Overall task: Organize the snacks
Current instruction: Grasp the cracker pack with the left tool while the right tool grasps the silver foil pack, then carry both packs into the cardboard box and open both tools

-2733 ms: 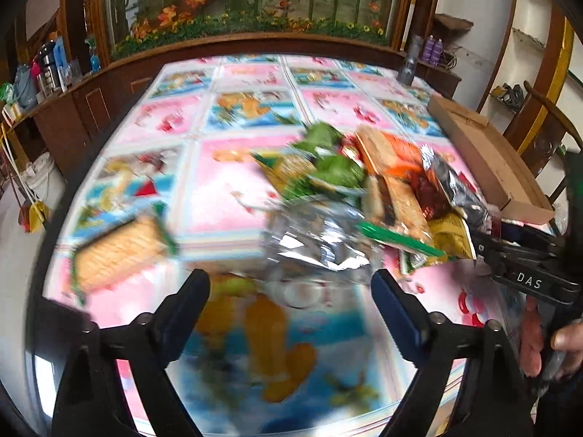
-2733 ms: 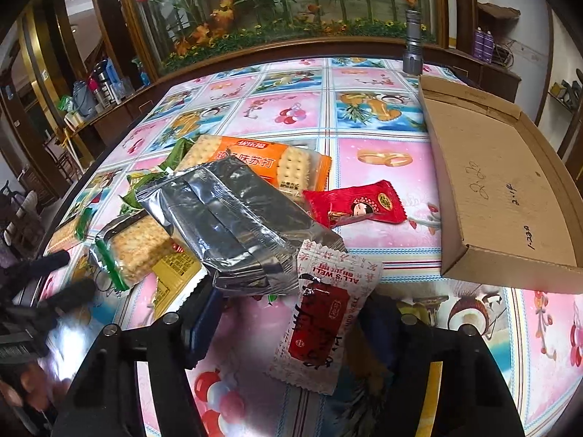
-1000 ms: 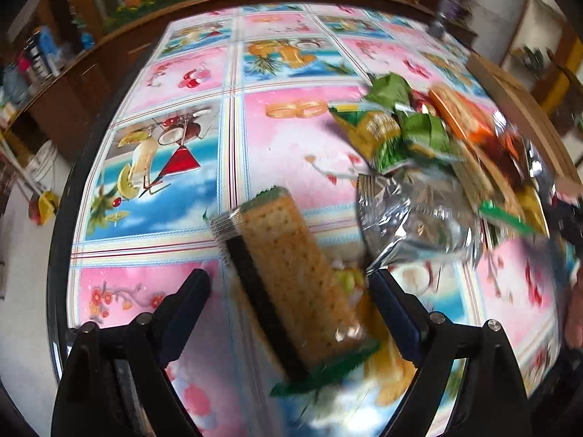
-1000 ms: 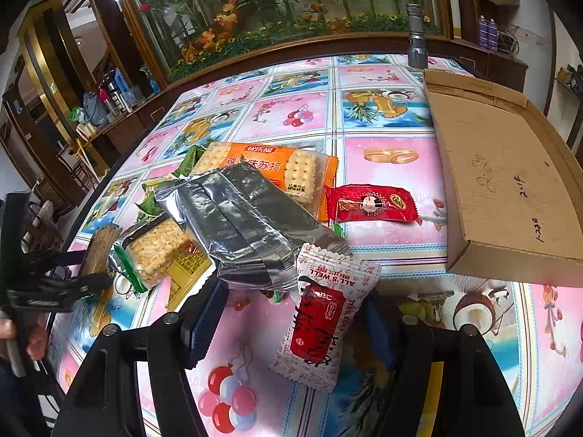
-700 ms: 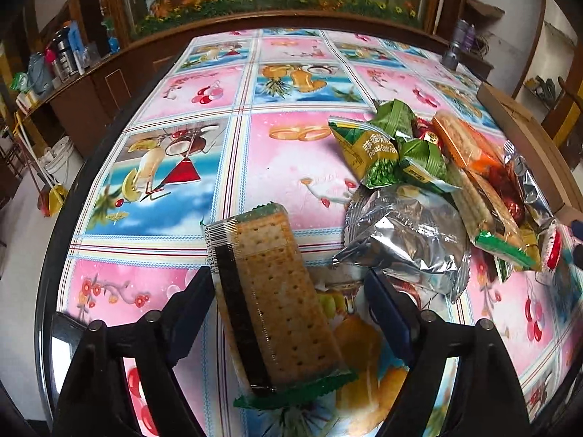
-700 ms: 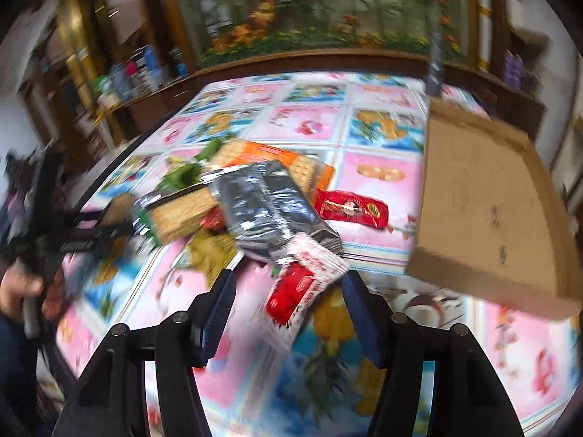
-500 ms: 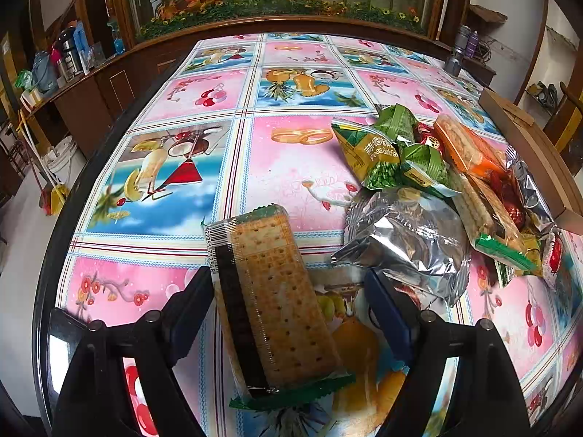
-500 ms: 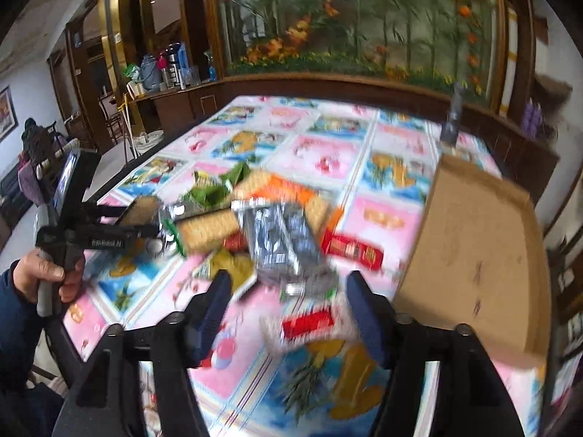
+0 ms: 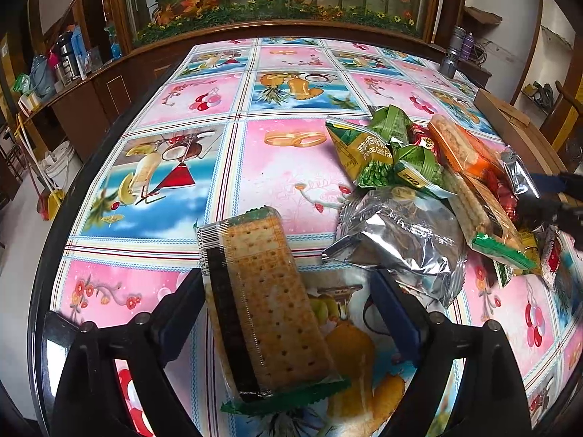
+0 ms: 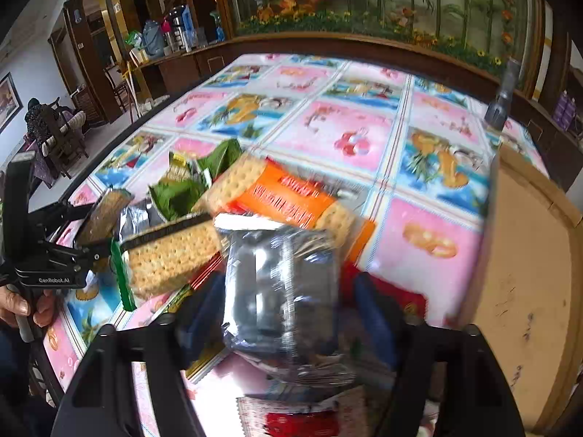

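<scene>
My left gripper (image 9: 288, 302) is open around a clear pack of square crackers (image 9: 266, 306) that lies on the table between its fingers; whether they touch it is unclear. A snack pile sits to the right: a crumpled silver bag (image 9: 404, 240), green pea packets (image 9: 371, 156), an orange cracker pack (image 9: 462, 149). My right gripper (image 10: 284, 306) is open over a flat silver packet (image 10: 280, 284) in the pile, with a cracker pack (image 10: 171, 255) to its left and the orange cracker pack (image 10: 288, 196) behind. The view is blurred.
A shallow cardboard box (image 10: 532, 262) lies at the right of the table; its corner shows in the left wrist view (image 9: 510, 116). A grey bottle (image 10: 503, 98) stands at the far edge. The table has a dark rim (image 9: 54, 255). A red-and-white wrapper (image 10: 306, 418) lies below my right gripper.
My right gripper rose, then swung forward and left over the pile, leaving the red-and-white wrapper. My left gripper came down around the cracker pack and has held still for the last half second.
</scene>
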### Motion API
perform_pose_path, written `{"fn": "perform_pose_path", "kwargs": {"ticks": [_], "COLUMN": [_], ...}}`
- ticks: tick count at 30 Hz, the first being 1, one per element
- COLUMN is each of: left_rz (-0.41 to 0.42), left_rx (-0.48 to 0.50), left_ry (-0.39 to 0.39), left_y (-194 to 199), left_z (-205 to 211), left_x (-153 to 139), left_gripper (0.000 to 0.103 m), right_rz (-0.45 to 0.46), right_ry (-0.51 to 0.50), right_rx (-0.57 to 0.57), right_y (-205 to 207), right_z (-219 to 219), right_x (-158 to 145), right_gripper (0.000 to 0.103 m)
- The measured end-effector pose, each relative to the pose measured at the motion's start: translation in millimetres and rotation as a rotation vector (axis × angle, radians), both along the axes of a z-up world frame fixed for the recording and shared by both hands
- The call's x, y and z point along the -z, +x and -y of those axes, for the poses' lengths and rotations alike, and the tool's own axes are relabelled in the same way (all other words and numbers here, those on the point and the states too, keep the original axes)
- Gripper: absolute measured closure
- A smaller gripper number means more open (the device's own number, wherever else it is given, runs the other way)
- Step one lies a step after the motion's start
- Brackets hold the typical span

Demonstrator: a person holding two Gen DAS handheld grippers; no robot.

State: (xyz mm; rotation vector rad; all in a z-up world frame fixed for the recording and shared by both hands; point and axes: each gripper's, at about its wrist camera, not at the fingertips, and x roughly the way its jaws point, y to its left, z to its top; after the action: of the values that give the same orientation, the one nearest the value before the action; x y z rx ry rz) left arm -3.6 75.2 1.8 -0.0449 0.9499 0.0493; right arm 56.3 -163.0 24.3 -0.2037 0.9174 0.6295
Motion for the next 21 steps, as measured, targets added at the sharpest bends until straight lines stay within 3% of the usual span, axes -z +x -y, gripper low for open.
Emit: {"fn": "perform_pose_path", "kwargs": {"ticks": [2, 4, 7, 8, 9, 10, 21], "left_rz": [0.000, 0.000, 0.005, 0.015, 0.031, 0.042, 0.028], "left_rx": [0.000, -0.001, -0.010, -0.016, -0.023, -0.035, -0.041], "left_ry": [0.001, 0.000, 0.010, 0.011, 0.012, 0.011, -0.095], "left_y": [0, 0, 0, -1, -2, -3, -2], "left_z": [0, 0, 1, 1, 0, -3, -19], "left_x": [0, 0, 0, -2, -4, -5, -10], "left_gripper": [0.013, 0.013, 0.017, 0.022, 0.044, 0.058, 0.058], "right_rz": [-0.020, -0.010, -0.042, -0.039, -0.019, -0.008, 0.097], "right_ry": [0.006, 0.029, 0.065, 0.080, 0.087, 0.091, 0.280], "right_rx": [0.021, 0.076, 0.147, 0.150, 0.157, 0.165, 0.268], "right_y": [-3, -7, -8, -10, -13, -14, -15], "right_z": [-2, 1, 7, 9, 11, 13, 33], "right_x": [5, 7, 5, 2, -3, -8, -97], "right_gripper": [0.029, 0.040, 0.040, 0.040, 0.040, 0.040, 0.040]}}
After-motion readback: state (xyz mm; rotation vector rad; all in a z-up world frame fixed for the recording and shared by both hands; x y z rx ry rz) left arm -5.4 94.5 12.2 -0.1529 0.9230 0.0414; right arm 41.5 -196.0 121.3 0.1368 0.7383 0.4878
